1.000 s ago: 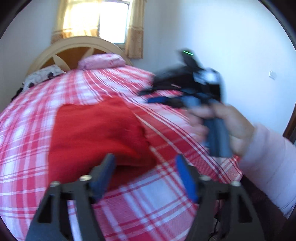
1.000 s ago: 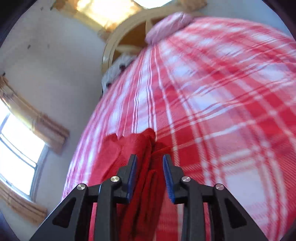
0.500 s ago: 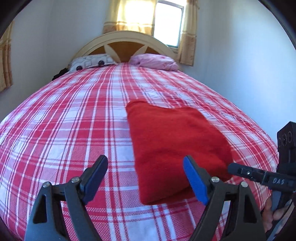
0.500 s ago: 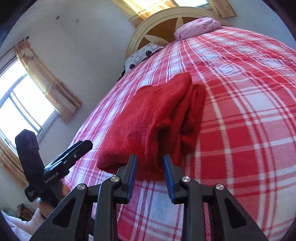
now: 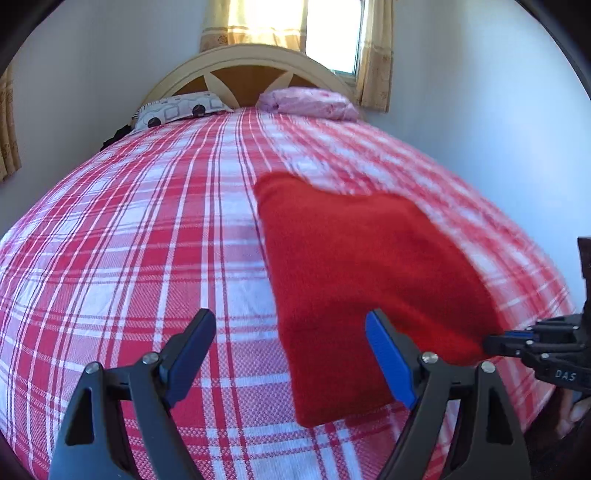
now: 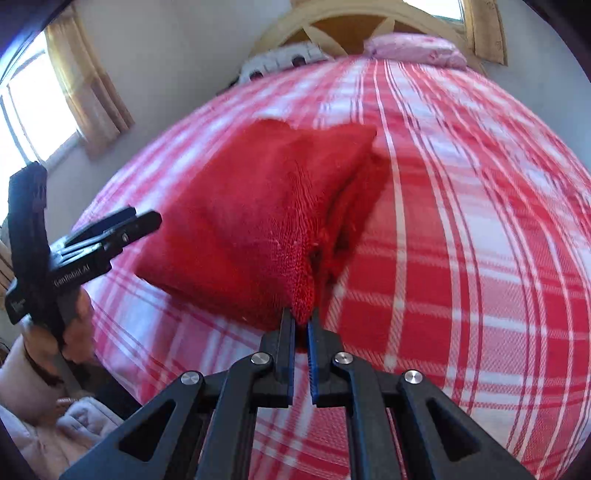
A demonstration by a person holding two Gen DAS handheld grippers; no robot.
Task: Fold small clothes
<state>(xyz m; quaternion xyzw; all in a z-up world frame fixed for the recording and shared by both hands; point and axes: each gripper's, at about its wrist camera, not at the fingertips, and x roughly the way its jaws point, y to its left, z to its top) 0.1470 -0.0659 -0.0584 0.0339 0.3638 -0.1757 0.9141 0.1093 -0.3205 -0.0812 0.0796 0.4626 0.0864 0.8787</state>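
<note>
A bed (image 5: 147,240) covered by a red-and-white checked sheet fills most of both views, and a curved cream headboard (image 5: 251,62) is seen at its far end under a curtained window (image 5: 332,33). Two pillows are laid against the headboard: a white one with dark round marks (image 5: 181,110) on the left and a pink one (image 5: 310,103) on the right. A second curtained window (image 6: 40,99) is seen on the side wall in the right wrist view.

The folded red garment (image 5: 369,280) is laid on the sheet toward the near right part of the bed, as seen from the left wrist view. Several layers are visible along its right edge in the right wrist view (image 6: 266,221), and its near corner is drawn up to a point.

The left claw (image 5: 291,358) is held apart above the bed with nothing between its blue pads; its right finger (image 5: 388,358) is seen over the garment's near edge, while the left finger is seen over bare sheet. Whether the garment is touched cannot be told.

The right claw (image 6: 301,325) is clamped on the near corner of the garment, the fabric being pinched between the two fingers. In the left wrist view this claw (image 5: 513,341) is seen at the garment's right corner.
</note>
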